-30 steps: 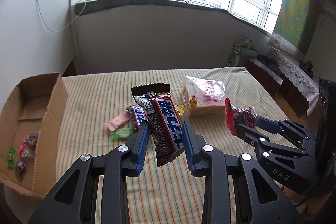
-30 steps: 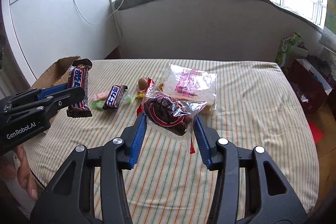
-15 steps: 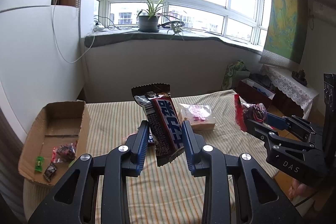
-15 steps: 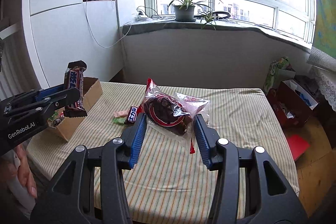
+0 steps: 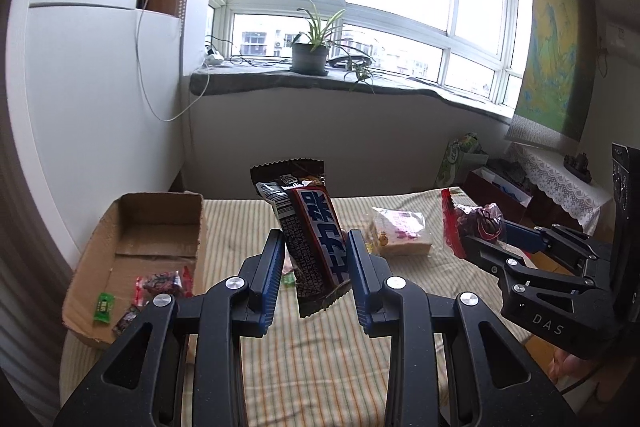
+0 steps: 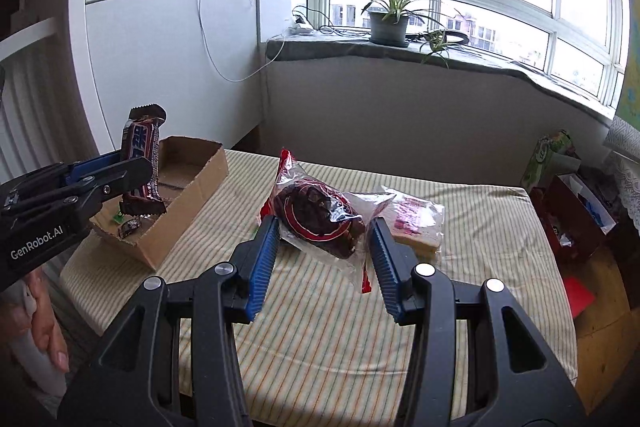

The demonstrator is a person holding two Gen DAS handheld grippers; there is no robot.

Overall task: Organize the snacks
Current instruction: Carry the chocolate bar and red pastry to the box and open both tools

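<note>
My left gripper [image 5: 316, 251] is shut on a brown chocolate bar [image 5: 310, 235] with a blue and white label, held upright well above the striped table. In the right wrist view the bar [image 6: 142, 167] hangs over the cardboard box [image 6: 196, 195]. My right gripper [image 6: 322, 239] is shut on a clear packet of dark red snack [image 6: 320, 217], also lifted; it also shows in the left wrist view [image 5: 476, 223]. The box [image 5: 160, 223] holds several small wrapped sweets [image 5: 160, 281].
A bagged slice of cake [image 5: 400, 237] lies on the striped tablecloth [image 5: 320, 355], with small sweets half hidden behind my left fingers. A windowsill with a potted plant [image 5: 314, 51] is behind. Boxes and bags [image 6: 576, 203] stand on the floor at right.
Both grippers have risen and drawn back from the table with their snacks held. The cardboard box has come further into view, and the left gripper's bar now hangs above it.
</note>
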